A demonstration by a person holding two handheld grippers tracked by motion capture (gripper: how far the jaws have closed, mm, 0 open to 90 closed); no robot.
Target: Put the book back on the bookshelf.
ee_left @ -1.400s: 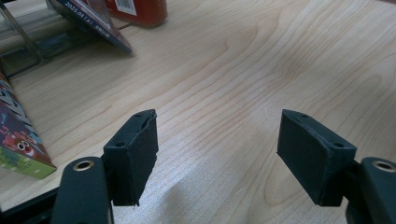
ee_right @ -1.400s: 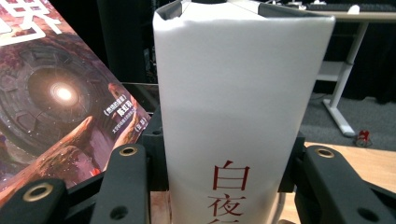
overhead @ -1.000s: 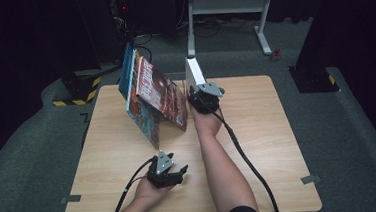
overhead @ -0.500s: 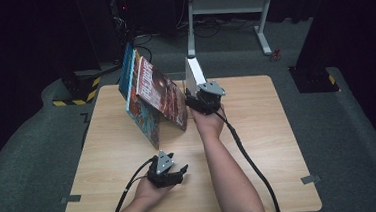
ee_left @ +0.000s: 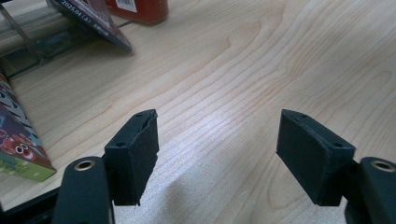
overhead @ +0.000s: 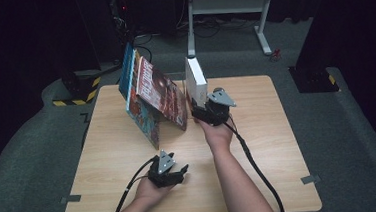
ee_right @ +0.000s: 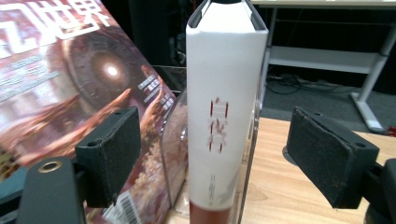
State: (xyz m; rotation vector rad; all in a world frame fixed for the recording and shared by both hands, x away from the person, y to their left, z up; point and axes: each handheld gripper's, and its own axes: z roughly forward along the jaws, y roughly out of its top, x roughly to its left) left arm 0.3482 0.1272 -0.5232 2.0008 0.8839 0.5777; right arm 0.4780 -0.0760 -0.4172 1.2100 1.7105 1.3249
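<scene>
A white-spined book (overhead: 195, 79) stands upright at the far middle of the wooden table (overhead: 279, 144), against a clear stand (ee_right: 173, 140). My right gripper (overhead: 199, 109) sits just on the near side of it. In the right gripper view the book's spine (ee_right: 226, 93) shows between the pads without touching them; the jaws have just been opening, and this gripper (ee_right: 215, 158) is open. A red-covered book (overhead: 162, 95) leans to the left of the white one. My left gripper (overhead: 181, 170) rests near the front edge, open (ee_left: 217, 149) over bare wood.
More books (overhead: 128, 75) lean behind the red one at the far left of the table. A colourful book corner (ee_left: 21, 149) and a clear stand base (ee_left: 28, 44) lie left of the left gripper. Cables trail from both grippers toward the front edge.
My right gripper has let go of the white book, opened its jaws and drawn back toward the person. The book stays standing on its own. The left gripper has not moved.
</scene>
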